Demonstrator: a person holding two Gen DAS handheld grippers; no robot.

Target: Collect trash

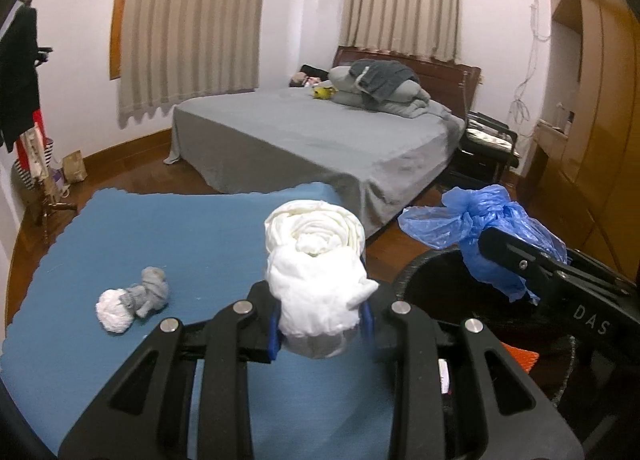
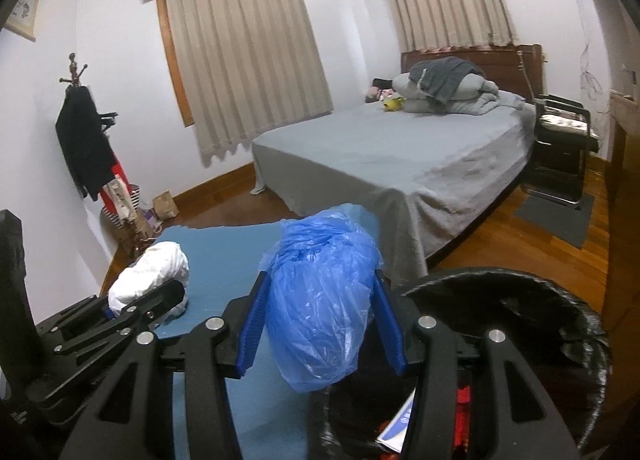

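Gray-white wad (image 1: 132, 300) on blue mat (image 1: 168, 244), seemingly left-wrist view only.

bin interior (image 2: 400, 420): mostly masked by gripper frame; a white-blue paper and red scraps only partly seen
left gripper's blue pads (image 1: 274, 330): nearly covered by white wad (image 1: 316, 284)
coat rack (image 1: 24, 108): cut by left edge
bedside items (image 2: 380, 94): too small to identify

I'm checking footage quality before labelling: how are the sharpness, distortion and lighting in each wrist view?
Left wrist view: heavy fisheye bending the curtains and walls, dark corner vignette, dim flat indoor light, soft focus, white wad slightly washed out. Right wrist view: same curvature and vignette, blue plastic bag reasonably crisp, bed soft and smeary.
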